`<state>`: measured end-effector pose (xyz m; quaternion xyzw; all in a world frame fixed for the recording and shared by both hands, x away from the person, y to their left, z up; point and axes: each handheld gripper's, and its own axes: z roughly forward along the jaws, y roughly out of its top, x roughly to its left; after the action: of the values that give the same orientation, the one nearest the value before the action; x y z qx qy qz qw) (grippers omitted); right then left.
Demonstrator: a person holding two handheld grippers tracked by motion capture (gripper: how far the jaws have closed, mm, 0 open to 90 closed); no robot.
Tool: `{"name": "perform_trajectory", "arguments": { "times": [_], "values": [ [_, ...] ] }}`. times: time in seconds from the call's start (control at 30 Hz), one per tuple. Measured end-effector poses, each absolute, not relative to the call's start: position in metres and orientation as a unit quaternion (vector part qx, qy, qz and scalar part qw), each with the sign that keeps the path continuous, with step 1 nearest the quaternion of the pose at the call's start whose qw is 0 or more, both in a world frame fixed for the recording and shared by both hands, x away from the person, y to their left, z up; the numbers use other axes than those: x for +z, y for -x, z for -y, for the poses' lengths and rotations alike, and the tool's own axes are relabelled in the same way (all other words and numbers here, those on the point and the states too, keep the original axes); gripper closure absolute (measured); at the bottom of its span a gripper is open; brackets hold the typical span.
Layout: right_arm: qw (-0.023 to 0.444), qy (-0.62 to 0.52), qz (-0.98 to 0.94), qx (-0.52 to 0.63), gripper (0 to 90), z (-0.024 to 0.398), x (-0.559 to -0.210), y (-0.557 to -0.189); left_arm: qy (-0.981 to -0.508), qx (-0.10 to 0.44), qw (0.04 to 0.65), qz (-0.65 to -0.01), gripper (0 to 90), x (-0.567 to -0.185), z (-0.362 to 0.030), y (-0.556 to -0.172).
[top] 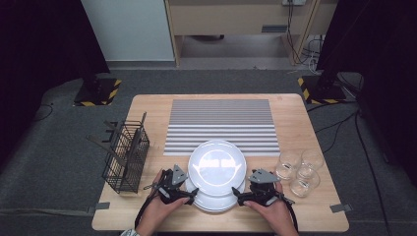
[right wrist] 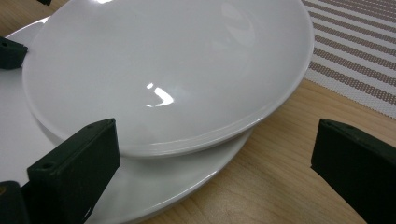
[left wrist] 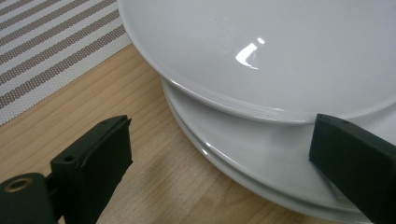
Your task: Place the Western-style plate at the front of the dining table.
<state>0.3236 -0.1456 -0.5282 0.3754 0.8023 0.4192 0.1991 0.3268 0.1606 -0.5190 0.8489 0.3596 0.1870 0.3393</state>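
Two hands come in at the near edge of the desk (top: pixel 147 105), each holding a gripper on either side of a pile of white plates. At the pile's left side the left gripper (top: pixel 186 192) has its jaws spread wide and gripping nothing: one sits over bare wood, the other over the lower plates' (left wrist: pixel 243 154) rim just under the top plate (top: pixel 217 166). At the pile's right side the right gripper (top: pixel 244 197) is likewise wide open, with one jaw above the lower plates and the other above the wood. That top plate sits shifted toward the far side of the pile, its far edge lying over a grey striped mat (top: pixel 221 123). Left of the plates stands a black wire basket (top: pixel 127 157) with a few dark utensils poking out of it; what they are, I can't tell. Four clear glasses (top: pixel 300 172), all empty, cluster at the right. No writing or label is readable anywhere.
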Motion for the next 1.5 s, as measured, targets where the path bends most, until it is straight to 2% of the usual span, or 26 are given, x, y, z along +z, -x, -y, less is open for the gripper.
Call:
{"name": "perform_trajectory", "arguments": {
  "times": [0.4,1.5],
  "values": [
    [0.208,-0.384,-0.797,0.418,0.9,0.145,-0.528,-0.33,-0.847,0.195,0.339,-0.36,4.7,-0.52,-0.158,-0.327],
    [0.187,-0.372,-0.812,0.409,1.5,0.132,-0.526,-0.341,-0.844,0.203,0.339,-0.364,4.8,-0.521,-0.155,-0.331]
  ]
}}
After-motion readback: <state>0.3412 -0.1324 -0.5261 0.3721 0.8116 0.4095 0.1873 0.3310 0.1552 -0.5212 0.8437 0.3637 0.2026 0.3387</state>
